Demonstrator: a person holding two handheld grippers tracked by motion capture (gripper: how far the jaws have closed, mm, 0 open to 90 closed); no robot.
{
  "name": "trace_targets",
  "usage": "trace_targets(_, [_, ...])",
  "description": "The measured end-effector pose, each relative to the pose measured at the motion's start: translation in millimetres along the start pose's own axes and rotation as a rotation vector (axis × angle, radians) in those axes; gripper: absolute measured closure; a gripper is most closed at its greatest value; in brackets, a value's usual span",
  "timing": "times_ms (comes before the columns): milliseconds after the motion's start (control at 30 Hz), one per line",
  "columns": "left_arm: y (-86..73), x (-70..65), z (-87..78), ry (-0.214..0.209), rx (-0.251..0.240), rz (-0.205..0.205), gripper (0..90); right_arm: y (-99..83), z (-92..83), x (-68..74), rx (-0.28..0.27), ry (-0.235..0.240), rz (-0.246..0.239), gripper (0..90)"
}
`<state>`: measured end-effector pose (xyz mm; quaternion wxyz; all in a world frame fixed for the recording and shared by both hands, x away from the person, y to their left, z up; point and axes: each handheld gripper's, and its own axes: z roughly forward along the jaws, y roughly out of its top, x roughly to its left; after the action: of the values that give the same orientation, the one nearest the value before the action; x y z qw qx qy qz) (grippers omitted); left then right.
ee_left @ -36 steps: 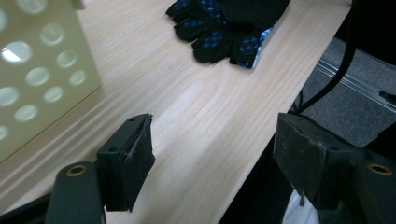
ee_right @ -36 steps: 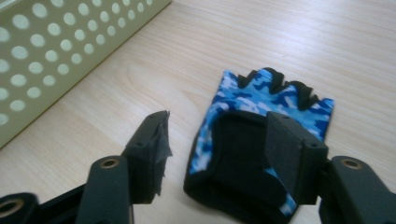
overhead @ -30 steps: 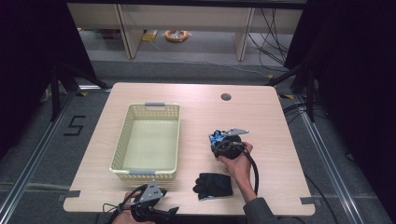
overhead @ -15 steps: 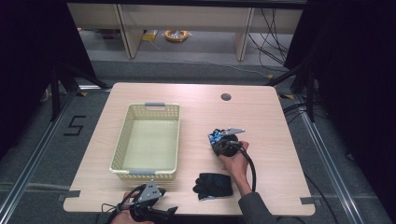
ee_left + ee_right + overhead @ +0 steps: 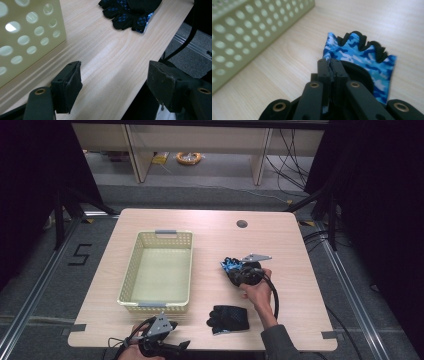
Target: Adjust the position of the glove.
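Left gripper sits at the near table edge, jaws wide apart with nothing between them, idle just near of the pale yellow perforated basket, which stands empty on the left half of the wooden table. The black dotted glove lies flat near the near edge, between the two hands, untouched; in the left gripper view it is far of the open jaws. On the right, the right gripper has just been closing and its jaws now stand together, pinching the edge of the blue camo fingerless glove, which lies on the table right of the basket. Risks as I judge them: the pinch looks thin, only a fold of fabric at the cuff side, so the glove may slip out on lifting. The hanging part may catch the basket rim and land outside. The black glove sits close to the table edge, so a sloppy reach could knock it off.
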<state>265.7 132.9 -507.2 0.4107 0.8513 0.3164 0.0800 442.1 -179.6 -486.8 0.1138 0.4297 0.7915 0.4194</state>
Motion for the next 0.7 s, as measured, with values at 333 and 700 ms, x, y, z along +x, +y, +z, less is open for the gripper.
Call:
trace_targets(333, [-0.2, 1.8, 0.2, 0.004, -0.002, -0.014, 27.2, 6.5, -44.7, 5.5, -0.095, 0.111, -0.062, 87.7])
trace_targets(700, [0.0, 3.4, -0.3, 0.015, -0.016, -0.020, 27.2, -11.6, -80.3, 33.4, -0.106, 0.218, -0.137, 87.7])
